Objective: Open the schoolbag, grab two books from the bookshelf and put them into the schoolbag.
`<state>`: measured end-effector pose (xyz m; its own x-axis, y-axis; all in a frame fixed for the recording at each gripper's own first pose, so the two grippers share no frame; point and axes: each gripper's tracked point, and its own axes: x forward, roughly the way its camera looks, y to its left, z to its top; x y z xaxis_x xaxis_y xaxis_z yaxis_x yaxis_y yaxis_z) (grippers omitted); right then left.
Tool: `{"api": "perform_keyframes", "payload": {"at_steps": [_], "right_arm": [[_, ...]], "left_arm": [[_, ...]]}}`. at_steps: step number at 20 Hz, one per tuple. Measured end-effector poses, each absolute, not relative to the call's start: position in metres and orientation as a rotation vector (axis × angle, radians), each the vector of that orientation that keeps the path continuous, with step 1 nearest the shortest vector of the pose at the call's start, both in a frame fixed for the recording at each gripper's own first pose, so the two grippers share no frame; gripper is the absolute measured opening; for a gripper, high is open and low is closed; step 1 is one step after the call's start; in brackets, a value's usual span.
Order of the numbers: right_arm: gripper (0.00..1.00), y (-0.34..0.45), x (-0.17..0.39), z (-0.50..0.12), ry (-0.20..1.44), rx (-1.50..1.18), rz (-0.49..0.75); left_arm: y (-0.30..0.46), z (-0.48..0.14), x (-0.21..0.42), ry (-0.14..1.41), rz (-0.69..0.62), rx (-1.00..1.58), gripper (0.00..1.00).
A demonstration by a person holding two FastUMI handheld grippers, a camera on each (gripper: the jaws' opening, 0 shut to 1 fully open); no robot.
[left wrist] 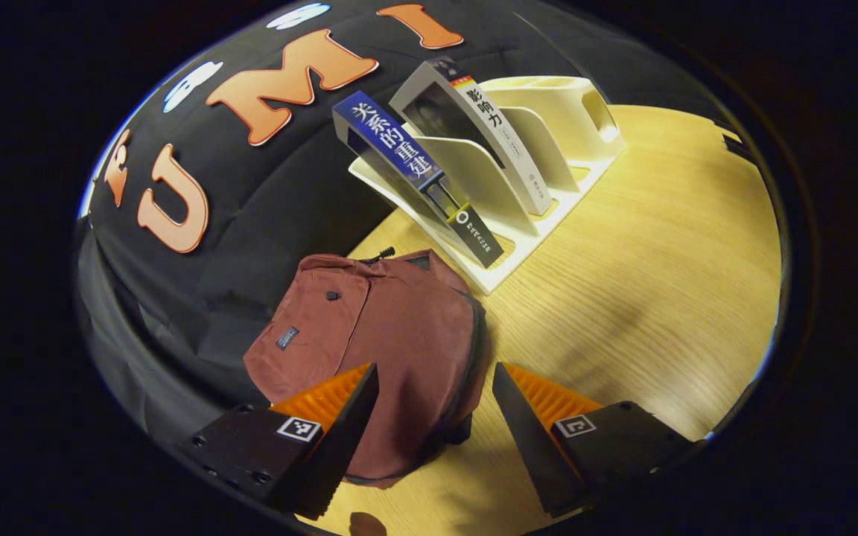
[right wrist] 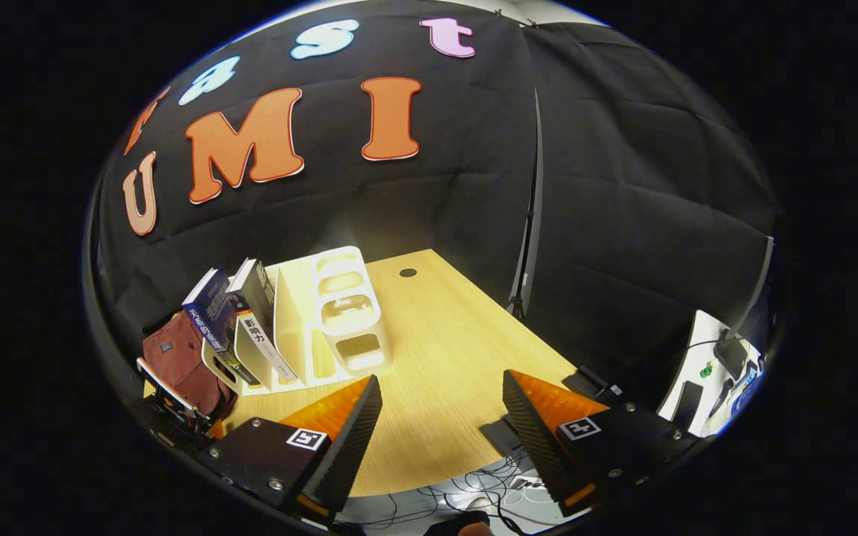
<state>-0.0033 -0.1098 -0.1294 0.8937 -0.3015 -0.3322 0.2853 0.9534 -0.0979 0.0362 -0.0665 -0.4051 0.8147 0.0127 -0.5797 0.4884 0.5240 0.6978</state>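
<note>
Maroon schoolbag [left wrist: 384, 335], two books [left wrist: 414, 171] in one white bookshelf [left wrist: 548, 141], two open claws [left wrist: 436, 402]

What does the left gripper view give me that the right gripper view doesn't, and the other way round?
Left gripper view: the left tongs open over the schoolbag, its zipper closed and the pull at the top.

Right gripper view: the right tongs open over bare table, the table's far edge, cables below, a stand by the wall.

Both: schoolbag, blue book and grey book in the white rack.
</note>
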Motion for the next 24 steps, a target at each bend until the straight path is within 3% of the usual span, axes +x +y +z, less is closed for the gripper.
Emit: {"api": "perform_keyframes", "payload": {"at_steps": [10,15,17,19,20,21,24], "right_arm": [[0.97,-0.086,0.002,-0.135,0.389,-0.073,-0.247],[0.97,-0.064,0.009,-0.130,0.372,-0.065,-0.211],[0.97,-0.059,0.014,-0.130,0.371,-0.069,-0.203],[0.97,-0.057,0.020,-0.129,0.372,-0.067,-0.196],[0.97,-0.054,0.022,-0.127,0.366,-0.056,-0.188],[0.97,-0.052,0.025,-0.123,0.355,-0.046,-0.181],[0.97,-0.053,0.023,-0.110,0.312,0.007,-0.203]], "left_arm": [[-0.031,-0.361,0.045,0.551,-0.227,0.960,0.98],[-0.020,-0.375,0.048,0.657,-0.241,0.886,0.95],[-0.024,-0.375,0.051,0.652,-0.255,0.914,0.61],[-0.026,-0.382,0.050,0.690,-0.273,0.941,0.48],[-0.025,-0.382,0.049,0.695,-0.266,0.934,0.51],[-0.025,-0.380,0.050,0.694,-0.246,0.926,0.13],[-0.030,-0.373,0.049,0.721,-0.265,0.939,0.03]]}}
